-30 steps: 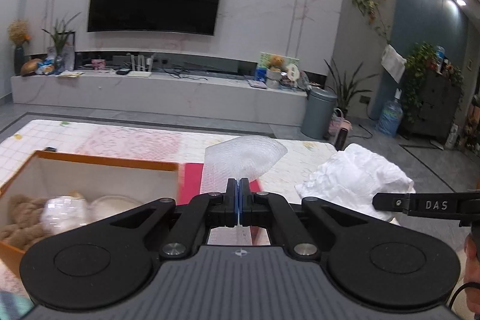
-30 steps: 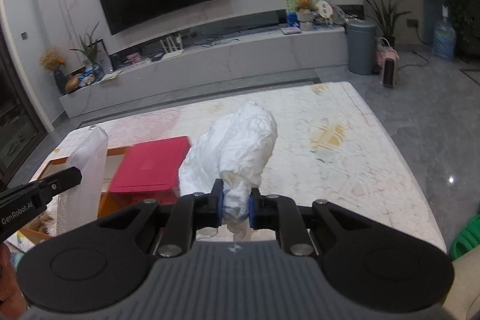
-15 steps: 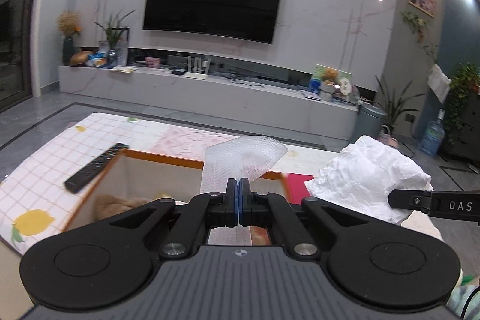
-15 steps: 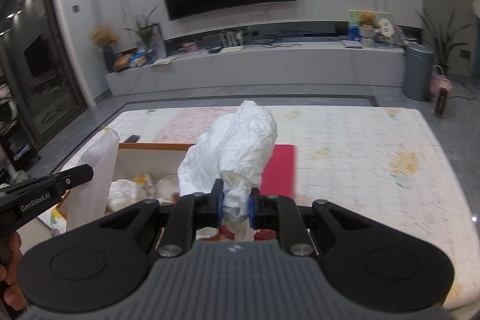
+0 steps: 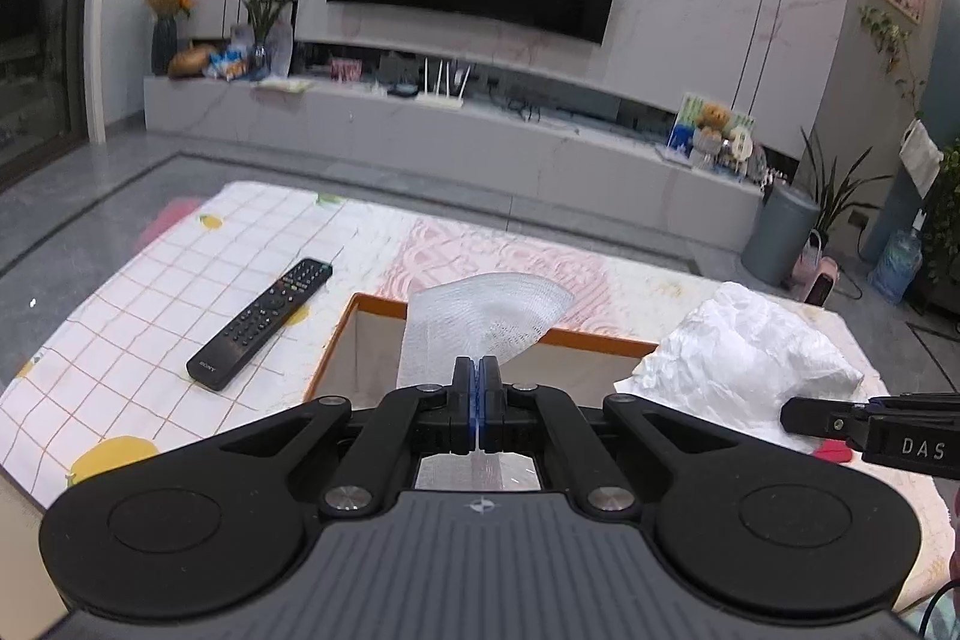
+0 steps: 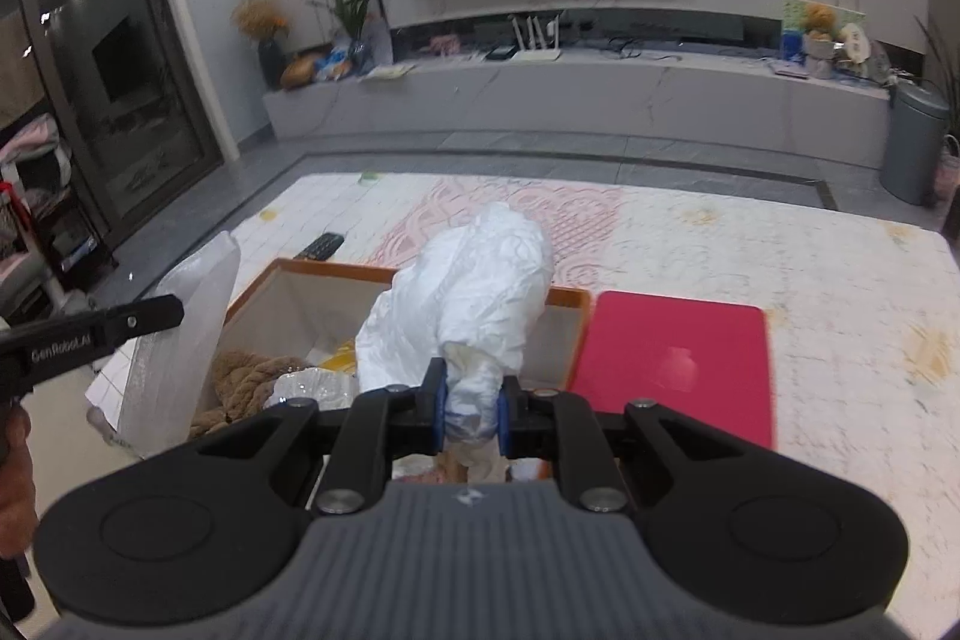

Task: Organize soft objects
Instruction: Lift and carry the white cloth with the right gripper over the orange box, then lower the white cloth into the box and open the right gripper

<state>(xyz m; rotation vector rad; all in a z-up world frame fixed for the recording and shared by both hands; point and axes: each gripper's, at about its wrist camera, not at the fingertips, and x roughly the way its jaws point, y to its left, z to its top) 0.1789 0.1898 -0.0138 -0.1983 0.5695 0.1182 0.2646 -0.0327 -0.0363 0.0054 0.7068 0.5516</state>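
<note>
Left gripper (image 5: 478, 376) clenched on a sheet of bubble wrap (image 5: 480, 322), held up over the near side of the orange-rimmed box (image 5: 591, 337). Right gripper (image 6: 471, 400) clamped on a crumpled white plastic bag (image 6: 474, 298), held above the box's right half. Box sits on the worktop (image 6: 810, 256) with patterned cover; inside the box a brown knitted item (image 6: 240, 376) at the left and a clear wrapped bundle (image 6: 312, 388) beside it. Red lid (image 6: 672, 364) lies flat just right of the box. Black remote (image 5: 261, 322) lies left of the box.
</note>
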